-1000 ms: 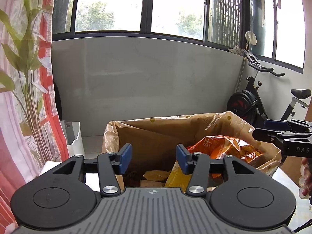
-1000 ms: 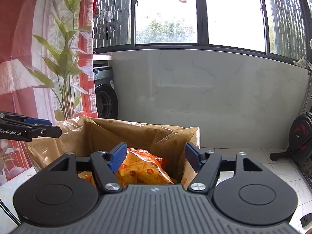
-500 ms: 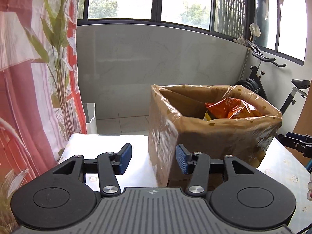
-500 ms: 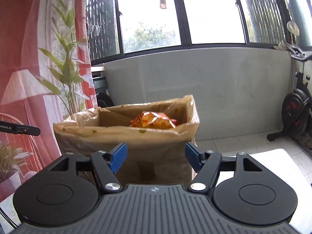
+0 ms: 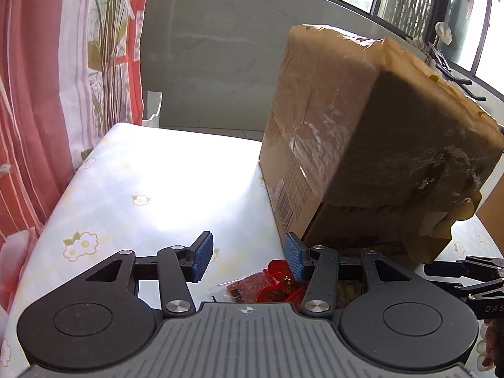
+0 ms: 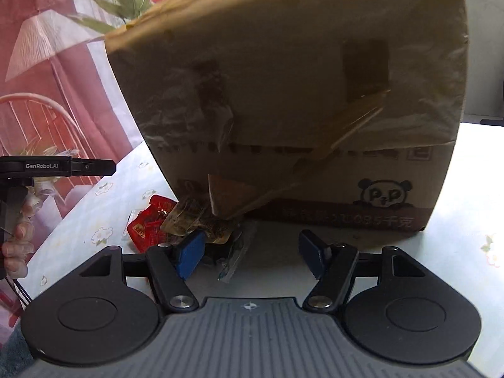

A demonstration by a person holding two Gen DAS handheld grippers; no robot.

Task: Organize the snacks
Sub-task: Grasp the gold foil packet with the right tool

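on the left hangs a red and white curtain [image 5: 63, 78] beside a table [image 5: 132, 189] with a flowered cloth. the left gripper [image 5: 249, 260] hovers low over that table, its 2 blue pads [image 5: 201, 256] spread apart with nothing pinched between them. just under its right pad lies a red snack packet [image 5: 252, 286] on the cloth, beside the near bottom corner of a big cardboard box [image 5: 362, 132] wrapped in clear plastic. in the right wrist view the same box [image 6: 299, 94] fills the frame, a panda printed low on its side. the red packet [image 6: 148, 220] and a brownish packet [image 6: 195, 220] lie at its foot, overlapping. the right gripper [image 6: 249, 256] hangs spread wide, empty, its left pad [image 6: 189, 252] just beside the brownish packet.
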